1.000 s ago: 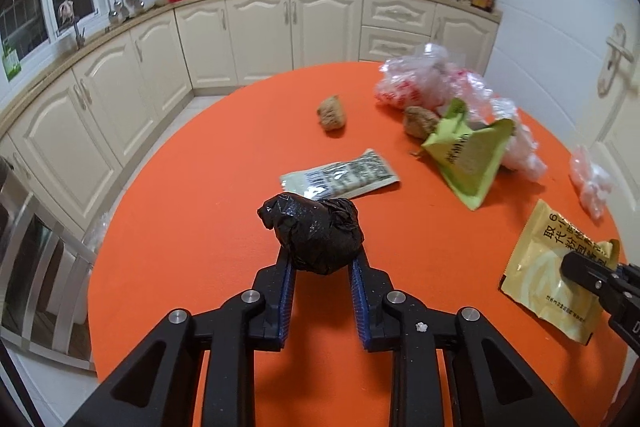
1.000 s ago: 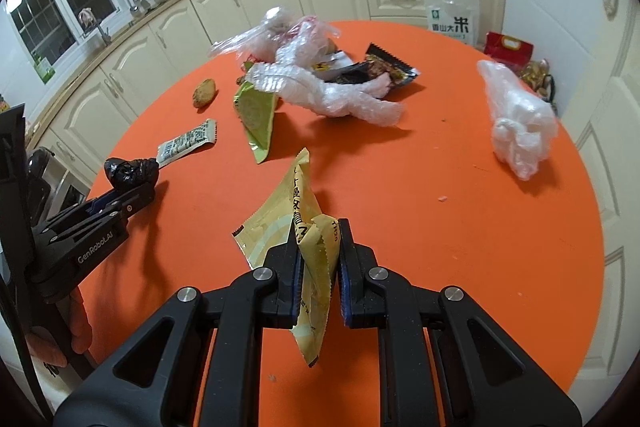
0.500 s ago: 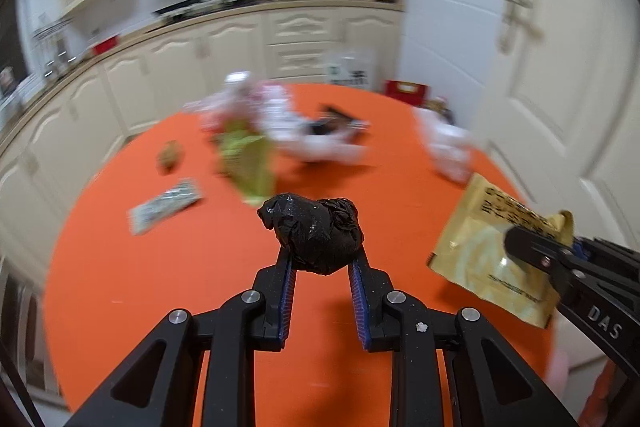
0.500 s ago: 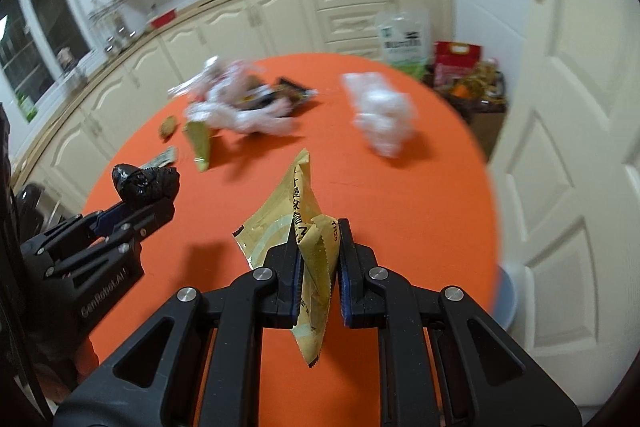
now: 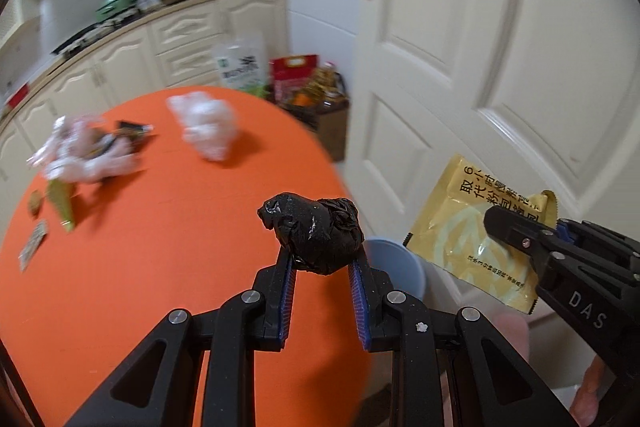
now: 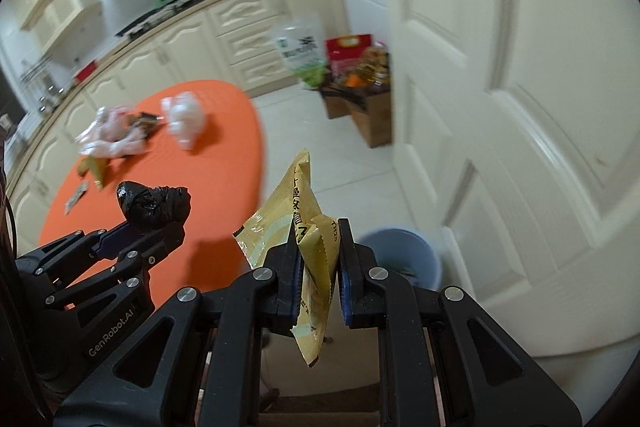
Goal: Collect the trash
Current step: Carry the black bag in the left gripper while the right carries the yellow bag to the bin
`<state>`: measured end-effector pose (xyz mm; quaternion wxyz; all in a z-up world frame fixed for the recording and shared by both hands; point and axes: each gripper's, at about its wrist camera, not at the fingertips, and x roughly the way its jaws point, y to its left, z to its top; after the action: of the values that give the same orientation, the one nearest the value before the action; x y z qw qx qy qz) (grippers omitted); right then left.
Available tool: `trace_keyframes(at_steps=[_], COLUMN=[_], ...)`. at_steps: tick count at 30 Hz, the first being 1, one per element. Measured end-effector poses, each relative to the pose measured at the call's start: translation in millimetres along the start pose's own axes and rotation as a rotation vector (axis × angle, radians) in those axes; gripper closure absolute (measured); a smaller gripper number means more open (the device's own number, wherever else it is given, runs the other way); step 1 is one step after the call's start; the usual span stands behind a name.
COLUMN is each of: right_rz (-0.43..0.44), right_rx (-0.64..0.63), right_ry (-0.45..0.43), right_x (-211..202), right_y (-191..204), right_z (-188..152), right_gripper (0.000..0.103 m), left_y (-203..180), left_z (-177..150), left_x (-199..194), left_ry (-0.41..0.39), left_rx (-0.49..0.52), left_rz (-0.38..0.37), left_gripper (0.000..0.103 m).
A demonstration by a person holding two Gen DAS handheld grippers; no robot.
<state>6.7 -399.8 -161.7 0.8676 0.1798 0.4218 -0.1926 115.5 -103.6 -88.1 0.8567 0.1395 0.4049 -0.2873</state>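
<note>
Two pieces of trash were found in hand and none was seen deposited. The left gripper (image 5: 322, 263) was clenched on a black crumpled bag (image 5: 314, 233), which was held at the centre of the left wrist frame above the near edge of the orange table (image 5: 120, 267). The right gripper (image 6: 319, 267) was clamped on a yellow foil packet (image 6: 302, 223), seen at lower centre of the right wrist frame and hanging past the fingertips on both sides. A pale blue bin (image 6: 400, 259) was observed on the floor at lower right of centre in the right wrist frame, just beyond the table edge and close to the white door (image 6: 520, 107); only part of its rim was visible in the left wrist view.

The task was judged to be at the carrying stage, with release over the bin not yet done. Trash was noted on the table in the upper left of both frames: a white crumpled plastic bag (image 5: 208, 129), a heap of clear plastic wrap (image 5: 80, 157), a green packet (image 5: 62, 205) and a small printed sachet (image 5: 34, 243). These were blurred, and finer detail could not be told.

Open floor was seen between the table edge and the door. The bin mouth was judged narrow for two grippers side by side, and the door panel stood near on the right. Cardboard boxes (image 6: 368, 115) were noted further back against the door.
</note>
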Motion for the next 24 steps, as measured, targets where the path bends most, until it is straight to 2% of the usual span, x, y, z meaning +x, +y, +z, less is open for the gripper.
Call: trace_keyframes(at_steps=[5, 12, 19, 24], right_rz=[-0.089, -0.147, -0.162, -0.152], right_rx=[0.058, 0.121, 0.146, 0.179], right_ry=[0.019, 0.107, 0.204, 0.272], right_x=[2, 37, 89, 132], right_y=[-43, -90, -123, -141], right_z=[-11, -24, -39, -48], right_gripper=[0.089, 0.089, 0.089, 0.089], left_y=[-42, -81, -105, -122], left_z=[8, 9, 16, 17], left_x=[27, 91, 171, 229], left_ry=[0.039, 0.147, 0.264, 0.302], left_rx=[0.076, 0.153, 0.186, 0.193], left_rz=[-0.066, -0.1, -0.055, -0.015], left_gripper=[0.081, 0.081, 0.081, 0.081])
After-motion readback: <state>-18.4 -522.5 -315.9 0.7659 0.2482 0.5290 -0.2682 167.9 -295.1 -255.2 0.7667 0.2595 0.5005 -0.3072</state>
